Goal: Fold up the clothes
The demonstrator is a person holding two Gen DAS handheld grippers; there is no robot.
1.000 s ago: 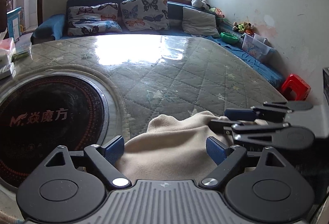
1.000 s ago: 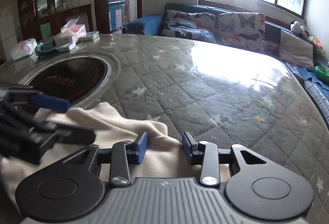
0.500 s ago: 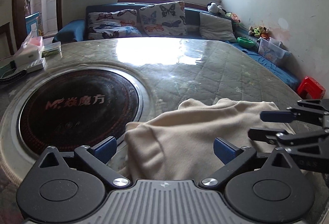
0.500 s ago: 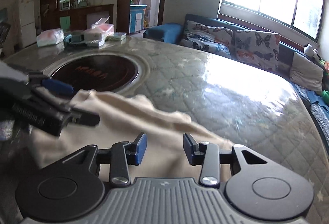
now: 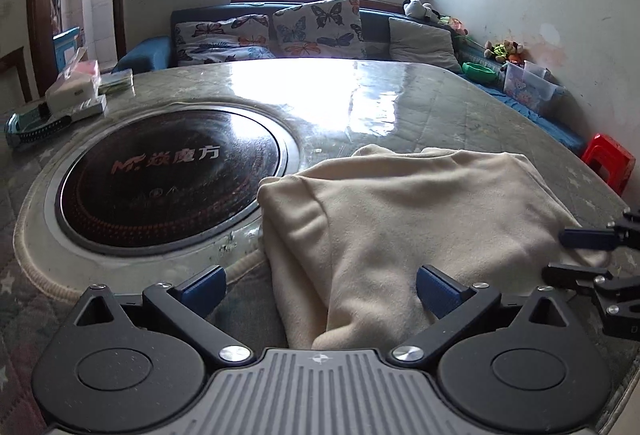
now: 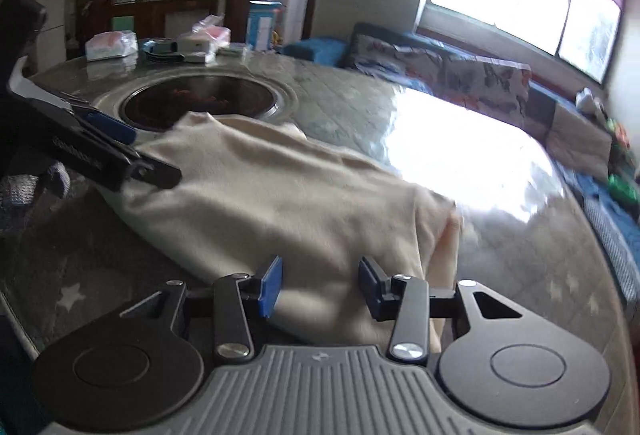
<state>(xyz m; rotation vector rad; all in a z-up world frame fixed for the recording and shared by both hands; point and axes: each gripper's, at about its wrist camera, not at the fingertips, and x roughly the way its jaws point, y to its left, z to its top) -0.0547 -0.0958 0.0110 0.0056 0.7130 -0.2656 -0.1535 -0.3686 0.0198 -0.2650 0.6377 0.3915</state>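
Note:
A cream garment [image 5: 400, 203] lies folded in a soft heap on the round quilted table [image 5: 420, 103], beside the inset hotplate. My left gripper [image 5: 320, 287] stands wide open over the garment's near left edge, its pads clear of the cloth. In the right wrist view the garment [image 6: 280, 195] runs from the hotplate to my right gripper [image 6: 320, 285]. The right jaws are part open and opening, with the cloth's near edge between them and no pad pressing on it. The right gripper [image 5: 588, 255] shows at the left view's right edge. The left gripper [image 6: 120, 151] shows at the right view's left.
A black round hotplate [image 5: 168, 175] is set into the table left of the garment. Tissue boxes and small items [image 5: 76, 91] sit at the far left edge. A blue sofa with butterfly cushions [image 5: 312, 23] is behind, and a red stool [image 5: 608, 163] stands to the right.
Both grippers have drawn back and apart from each other, so more of the garment shows. The left jaws have widened. The right jaws have opened a little.

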